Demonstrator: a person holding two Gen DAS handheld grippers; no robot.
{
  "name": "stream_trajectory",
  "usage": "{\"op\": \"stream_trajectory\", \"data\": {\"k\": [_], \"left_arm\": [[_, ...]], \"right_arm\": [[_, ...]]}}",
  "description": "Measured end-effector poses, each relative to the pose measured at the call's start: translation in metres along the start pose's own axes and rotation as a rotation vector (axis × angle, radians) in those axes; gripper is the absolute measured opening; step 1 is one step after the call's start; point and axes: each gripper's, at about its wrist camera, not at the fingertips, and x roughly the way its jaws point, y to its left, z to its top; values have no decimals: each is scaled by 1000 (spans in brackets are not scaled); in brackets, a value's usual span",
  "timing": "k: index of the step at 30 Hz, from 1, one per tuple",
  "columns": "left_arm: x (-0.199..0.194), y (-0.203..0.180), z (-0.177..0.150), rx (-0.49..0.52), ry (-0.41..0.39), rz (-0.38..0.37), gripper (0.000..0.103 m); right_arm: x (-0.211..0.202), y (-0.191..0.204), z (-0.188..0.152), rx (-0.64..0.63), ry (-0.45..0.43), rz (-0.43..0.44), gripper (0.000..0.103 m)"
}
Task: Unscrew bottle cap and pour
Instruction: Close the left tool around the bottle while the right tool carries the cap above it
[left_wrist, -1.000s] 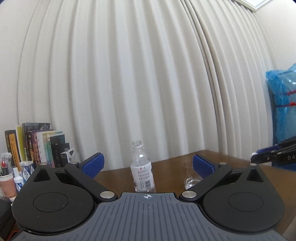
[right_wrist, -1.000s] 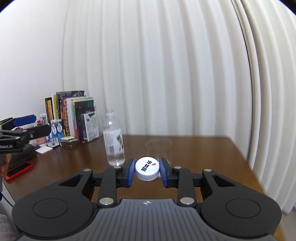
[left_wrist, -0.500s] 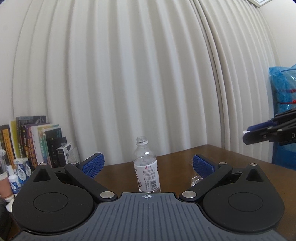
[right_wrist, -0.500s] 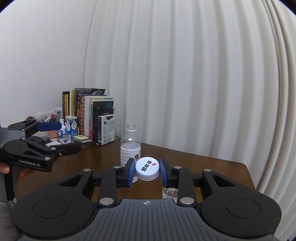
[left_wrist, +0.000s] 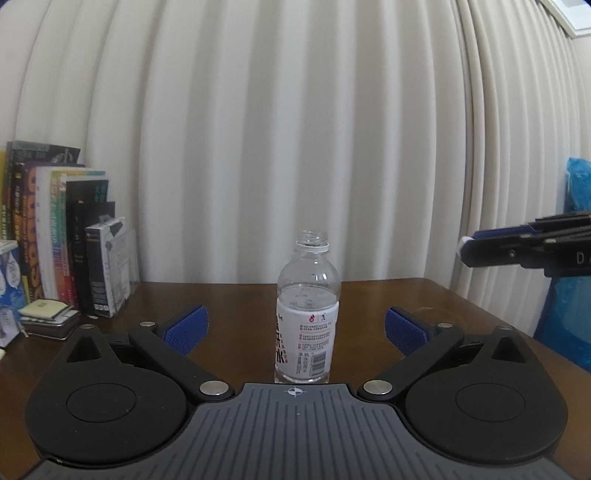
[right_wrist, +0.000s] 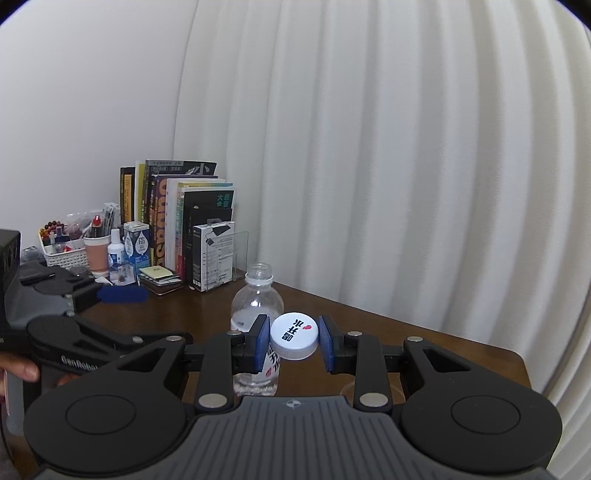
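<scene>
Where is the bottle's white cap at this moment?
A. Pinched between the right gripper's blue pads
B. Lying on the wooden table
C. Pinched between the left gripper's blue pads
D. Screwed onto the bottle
A: the white cap sits between the pads of the right gripper, while the water bottle stands on the table with a bare neck and the left gripper is spread wide around nothing.

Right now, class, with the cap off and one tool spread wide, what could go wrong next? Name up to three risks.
1. The bottle stands open and unheld; the left tool, spread wide before it, could knock it over and spill.
2. The cap sits between the right tool's pads; a slackened grip might drop it.
3. The glass is mostly hidden below the right tool, so it could get bumped.
</scene>
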Motion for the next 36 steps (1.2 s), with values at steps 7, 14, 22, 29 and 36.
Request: {"op": "stream_trajectory", "data": {"k": [7,14,22,29,36], "left_arm": [[46,3,2,30,21,-74,103],[79,4,-5,31,46,-147,103],[101,11,-8,-7,34,-225,103],[111,9,-14,33,45,-236,95],[119,11,-18,61,27,-233,82]], "right_arm": [[26,-12,11,-13,4,13,32],[47,-18,17,-26,9,34,32],[62,-24,19,-28,19,56,32],[76,-20,20,-52,42,75,32],[87,-14,23,-70,48,93,32]]}}
